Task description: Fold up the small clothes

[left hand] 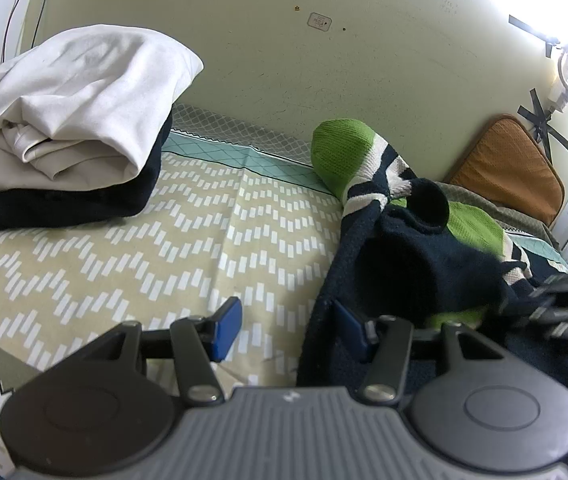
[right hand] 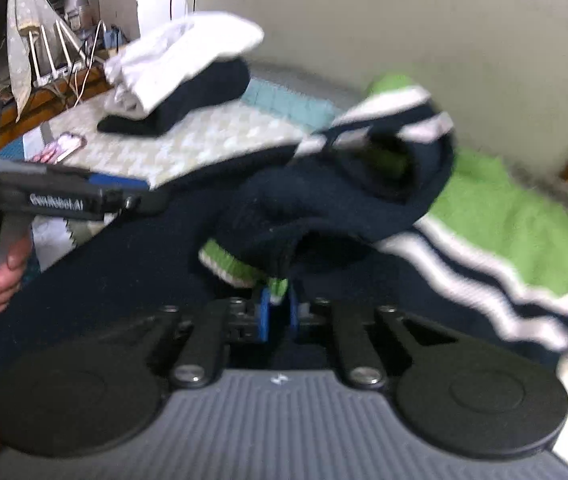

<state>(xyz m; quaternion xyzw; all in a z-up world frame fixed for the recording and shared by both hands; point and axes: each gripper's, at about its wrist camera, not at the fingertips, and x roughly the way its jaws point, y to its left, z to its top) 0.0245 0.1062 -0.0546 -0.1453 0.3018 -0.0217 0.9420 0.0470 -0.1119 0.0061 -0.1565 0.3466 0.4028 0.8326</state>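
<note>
A small knit sweater (left hand: 424,256), navy with green and white stripes, lies crumpled on the patterned bed sheet (left hand: 123,264). My left gripper (left hand: 288,330) is open, its right finger against the sweater's navy edge and its left finger over bare sheet. My right gripper (right hand: 277,312) is shut on the sweater's green-and-white hem (right hand: 239,266) and lifts the sweater (right hand: 344,200) in a bunch. The right gripper shows blurred at the right edge of the left wrist view (left hand: 564,304). The left gripper shows at the left of the right wrist view (right hand: 123,196).
A folded pile (left hand: 67,128) of white cloth on a dark garment sits at the back left of the bed, also in the right wrist view (right hand: 175,84). An orange cushion (left hand: 508,164) leans on the wall. A drying rack (right hand: 51,56) and cables stand beyond the bed.
</note>
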